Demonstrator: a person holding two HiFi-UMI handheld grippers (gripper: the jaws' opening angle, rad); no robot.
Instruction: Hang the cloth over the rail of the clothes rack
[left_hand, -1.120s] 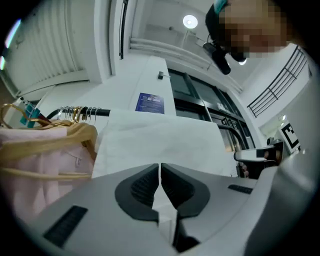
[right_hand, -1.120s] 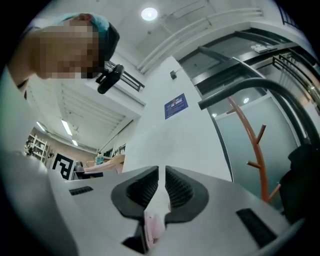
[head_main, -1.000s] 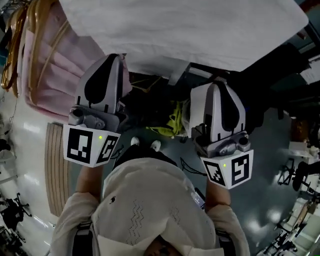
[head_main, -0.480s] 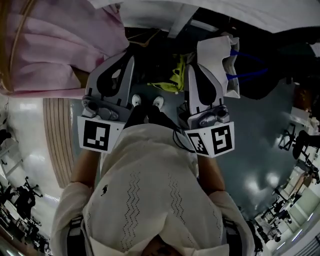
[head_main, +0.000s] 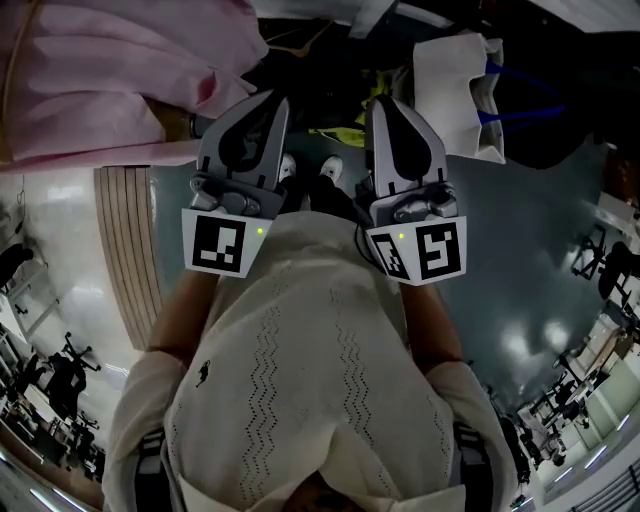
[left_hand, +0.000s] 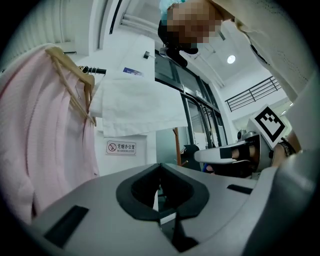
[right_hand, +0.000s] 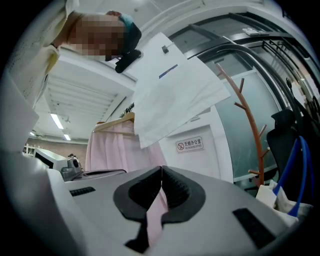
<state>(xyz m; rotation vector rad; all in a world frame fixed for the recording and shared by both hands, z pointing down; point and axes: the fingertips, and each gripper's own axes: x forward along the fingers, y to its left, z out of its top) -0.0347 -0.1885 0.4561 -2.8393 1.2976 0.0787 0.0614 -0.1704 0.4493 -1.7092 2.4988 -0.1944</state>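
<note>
The left tool (head_main: 271, 101) is shut. Its two jaws touch at the tips and nothing is between them. The right tool (head_main: 380, 104) is shut too, tips together, with nothing in it. The pink that shows through its gap is a thing far behind it. The two tools are held side by side, close to the person's chest, and both point away from the person.

The white cloth (left_hand: 136, 102) is not in either tool. It hangs from the rail (left_hand: 94, 70) of the clothes rack, up high and in front of the left tool (left_hand: 160, 166). From the right tool (right_hand: 161, 168) the cloth (right_hand: 172, 95) is also up high and in front, a bit to the left.

A pink garment (left_hand: 42, 145) hangs on a wooden hanger (left_hand: 75, 87) just beside the cloth, to the left of the left tool. The right gripper view shows the same pink garment (right_hand: 117, 147) behind that tool's jaws.

A small sign (left_hand: 121, 147) is on the wall below the cloth. A brown coat stand (right_hand: 251, 127) is to the right of the right tool. A white bag (head_main: 458, 75) sits on the floor in front of the right tool, a bit to its right.
</note>
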